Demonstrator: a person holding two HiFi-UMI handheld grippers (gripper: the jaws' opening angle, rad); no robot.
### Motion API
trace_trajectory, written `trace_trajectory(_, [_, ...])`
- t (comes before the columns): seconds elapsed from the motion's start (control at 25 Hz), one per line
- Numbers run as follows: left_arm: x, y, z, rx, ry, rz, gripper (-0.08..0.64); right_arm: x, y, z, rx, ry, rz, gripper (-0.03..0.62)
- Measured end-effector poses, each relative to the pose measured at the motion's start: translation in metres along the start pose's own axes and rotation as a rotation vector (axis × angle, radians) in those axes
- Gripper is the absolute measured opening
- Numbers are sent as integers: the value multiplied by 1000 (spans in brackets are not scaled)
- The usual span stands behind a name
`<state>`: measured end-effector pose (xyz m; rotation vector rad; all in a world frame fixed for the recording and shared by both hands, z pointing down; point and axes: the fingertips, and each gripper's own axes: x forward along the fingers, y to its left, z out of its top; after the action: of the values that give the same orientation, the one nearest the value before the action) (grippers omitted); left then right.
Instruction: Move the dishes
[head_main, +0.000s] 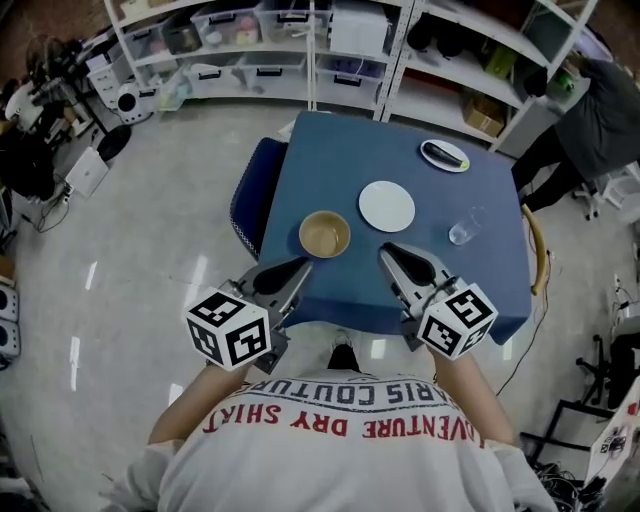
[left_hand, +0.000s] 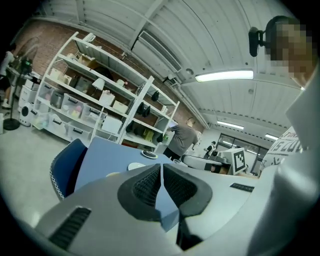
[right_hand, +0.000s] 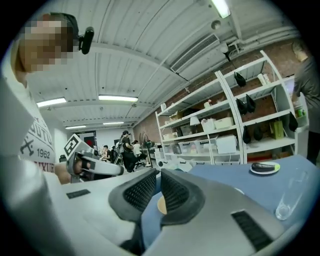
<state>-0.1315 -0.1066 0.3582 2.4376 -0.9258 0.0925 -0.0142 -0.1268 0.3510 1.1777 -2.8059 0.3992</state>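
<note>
On the blue table (head_main: 330, 160) stand a tan bowl (head_main: 324, 235), a white plate (head_main: 387, 205), a small plate with a dark item on it (head_main: 444, 154) and a clear glass (head_main: 462, 230). My left gripper (head_main: 300, 265) hovers over the table's near edge, just in front of the bowl. Its jaws are shut with nothing in them (left_hand: 161, 167). My right gripper (head_main: 385, 250) hangs in front of the white plate, also shut and empty (right_hand: 159, 172). In the right gripper view the bowl (right_hand: 161, 204) peeks out just beyond the jaws, with the glass (right_hand: 287, 200) at the right.
A blue chair (head_main: 250, 195) stands at the table's left side. White shelving (head_main: 300, 40) with bins runs along the far wall. A person (head_main: 600, 120) stands at the far right by the shelves. Equipment and cables crowd the left and right floor edges.
</note>
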Motion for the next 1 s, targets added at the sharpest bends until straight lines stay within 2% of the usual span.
trace_trajectory(0.16, [-3, -20, 1, 21, -6, -51, 38, -20, 25, 6, -21, -26, 32, 31])
trace_trajectory(0.44, [-13, -39, -2, 60, -12, -95, 38, -37, 54, -8, 12, -30, 70, 23])
trace_trajectory(0.56, [-16, -45, -8, 67, -4, -110, 38, -40, 64, -16, -29, -17, 69, 23])
trace_trajectory(1.0, [-23, -47, -15, 65, 11, -110, 38, -39, 72, -24, -46, 6, 57, 23])
